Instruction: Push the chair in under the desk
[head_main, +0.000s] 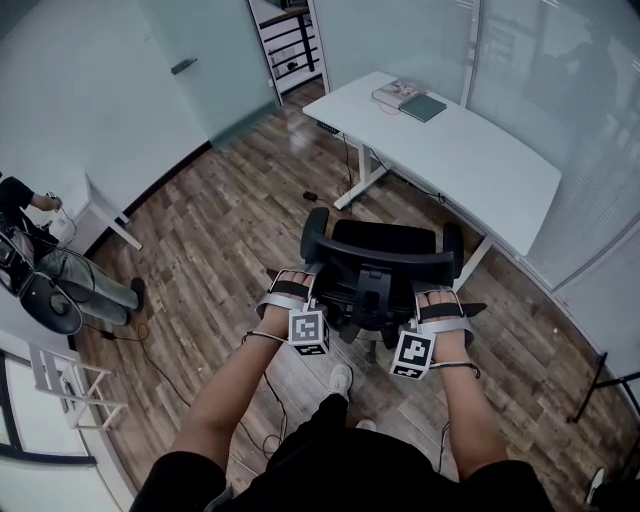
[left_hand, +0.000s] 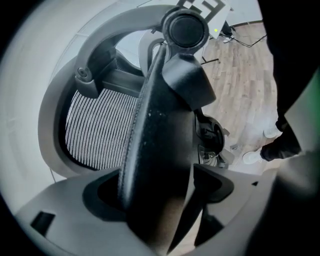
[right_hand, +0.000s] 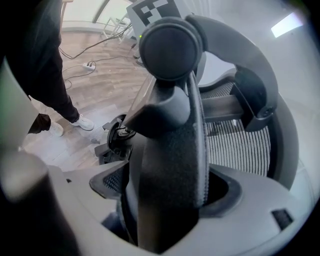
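— Nearest item first. The left gripper (head_main: 292, 288)?
— Jaws closed onto the left end of the backrest rim (left_hand: 150, 150). The black edge fills the gap between them. Its marker cube (head_main: 309, 331) faces up.
— The right gripper (head_main: 440, 300)?
— Same finding at the right end. Its jaws are pressed onto the padded rim, with the mesh panel (right_hand: 240, 145) just beyond. Each gripper holds one end of the backrest top.
— And the chair (head_main: 385, 240) itself?
— Black, with armrests, upright on the wood floor (head_main: 220, 220). The seat faces the white desk (head_main: 480, 160), close to its near edge and beside one desk leg (head_main: 478, 262). It is not under the top; the whole seat shows.
— On the desk?
— A couple of books (head_main: 410, 100) at the far corner, well apart from the chair.
— Anything further?
— One white shoe (head_main: 341, 378) of the operator, directly behind the chair base. A second person (head_main: 60, 265) sits at the left wall, well clear.
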